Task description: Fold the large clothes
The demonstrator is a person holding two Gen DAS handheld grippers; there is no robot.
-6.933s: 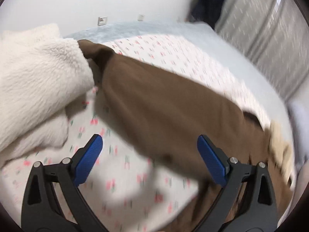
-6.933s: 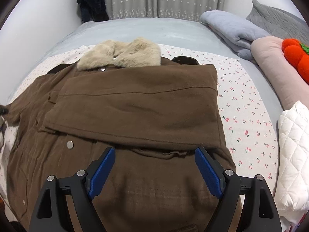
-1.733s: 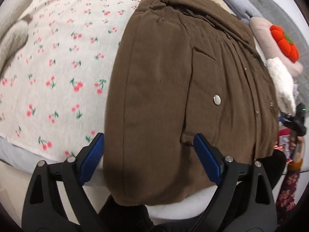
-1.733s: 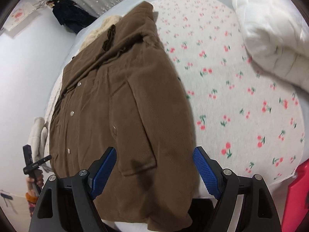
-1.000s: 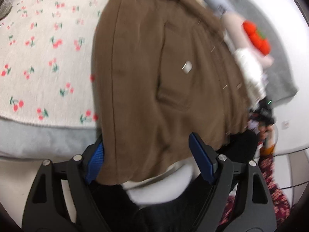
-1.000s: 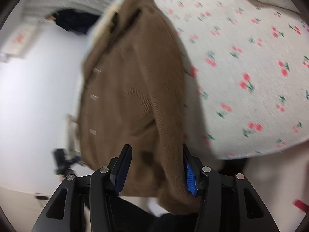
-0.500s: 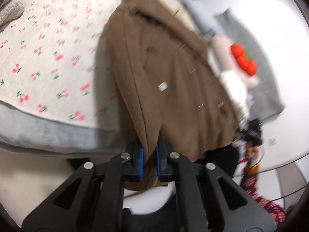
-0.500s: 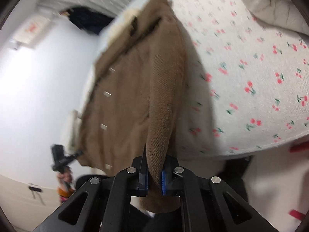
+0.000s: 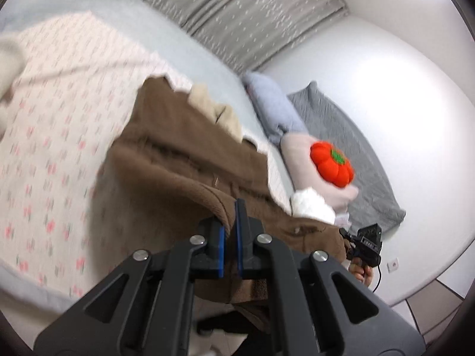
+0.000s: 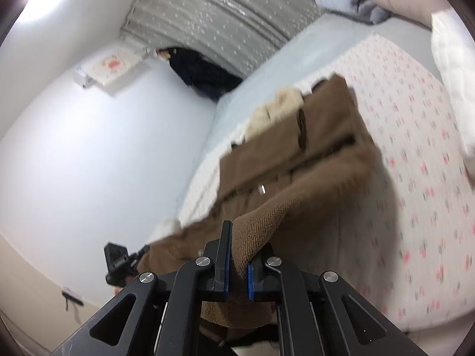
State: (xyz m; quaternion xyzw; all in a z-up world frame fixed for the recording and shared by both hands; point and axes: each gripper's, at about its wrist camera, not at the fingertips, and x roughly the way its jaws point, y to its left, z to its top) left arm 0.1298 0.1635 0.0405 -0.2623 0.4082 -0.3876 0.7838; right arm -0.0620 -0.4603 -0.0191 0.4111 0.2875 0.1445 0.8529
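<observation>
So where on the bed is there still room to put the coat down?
The cherry-print sheet is bare beside the brown coat, out to the cream blanket. Its other side is bare up to the white quilt. The pillow end is crowded: grey blanket, pink pillow, red pumpkin cushion.

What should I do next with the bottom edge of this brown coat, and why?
Probably carry the hem forward toward the fur collar and lay it down there. Both the left hand-held gripper and the right hand-held gripper are shut on the brown coat near its bottom corners, with the hem lifted off the cherry-print sheet while the upper half lies flat, so the fold looks ready.
</observation>
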